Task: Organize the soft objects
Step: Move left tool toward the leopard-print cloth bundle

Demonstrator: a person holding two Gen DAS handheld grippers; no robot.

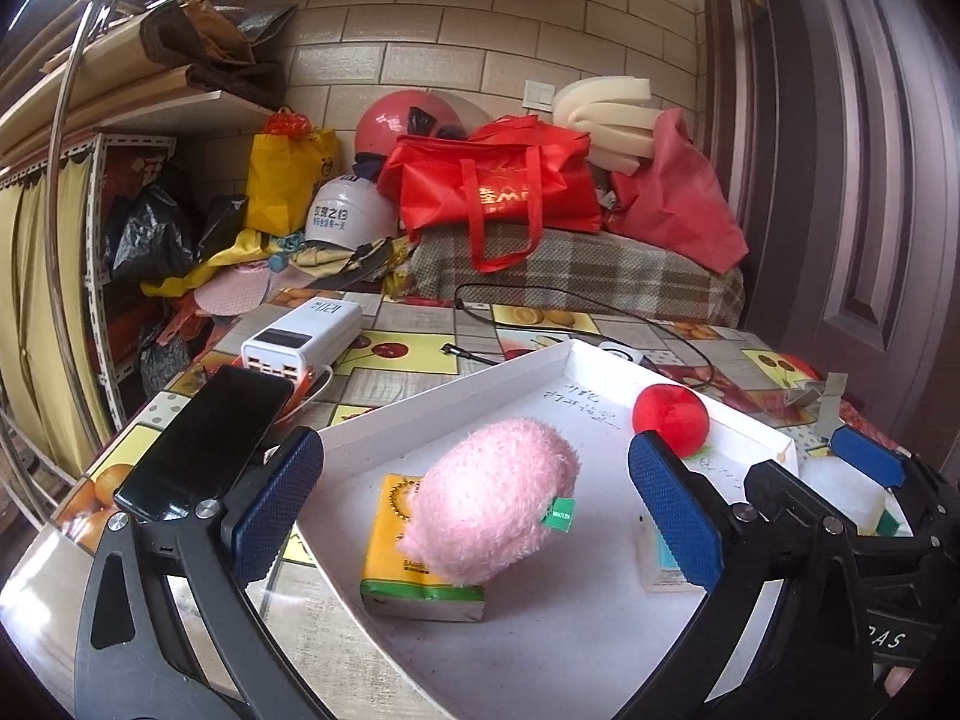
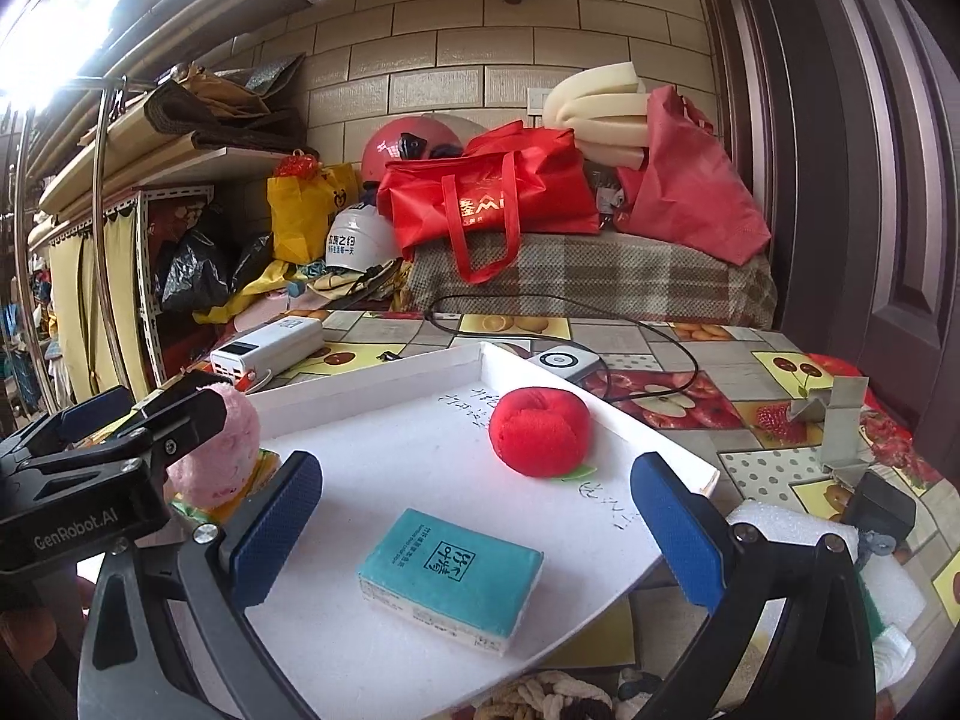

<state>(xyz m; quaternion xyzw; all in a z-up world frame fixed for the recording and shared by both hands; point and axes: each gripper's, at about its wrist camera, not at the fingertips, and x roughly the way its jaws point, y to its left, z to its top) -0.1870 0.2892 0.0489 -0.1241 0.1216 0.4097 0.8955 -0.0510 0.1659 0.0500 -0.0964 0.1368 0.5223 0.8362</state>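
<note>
With both grippers spread wide and nothing between the blue pads, all the soft items sit loose inside the shallow white cardboard tray (image 2: 372, 387) on the fruit-print tablecloth (image 2: 708, 354).

Left gripper (image 1: 477, 507) – jaws fully apart, hovering over the tray's near-left part. Between its fingers, not touched by either pad: the fuzzy pink plush toy (image 1: 489, 498), lying on top of a yellow-green tissue pack (image 1: 414, 576). A small green tag shows on the plush's right side.

Right gripper (image 2: 477, 525) – also wide, holding nothing. The flat teal tissue pack (image 2: 450, 579) lies on the tray floor between its fingers, clear of both pads. In the left view the same pack is mostly hidden behind the left gripper's right finger.

The round red plush apple (image 2: 540, 429) sits farther back in the tray, near the right wall, with a green leaf at its base, well apart from both grippers. Handwriting on the tray floor is beside it; I can't read it.

Outside the tray:
- white power bank (image 1: 303, 336) and a black phone (image 1: 204, 444) to the left
- black cable (image 2: 648, 330) running to a small white device (image 2: 561, 363) behind the far corner
- a grey metal bracket (image 2: 837, 420) on the right
- white foam pieces (image 2: 798, 528) by the near right edge

The two grippers sit side by side, close together – each shows at the edge of the other's view.
</note>
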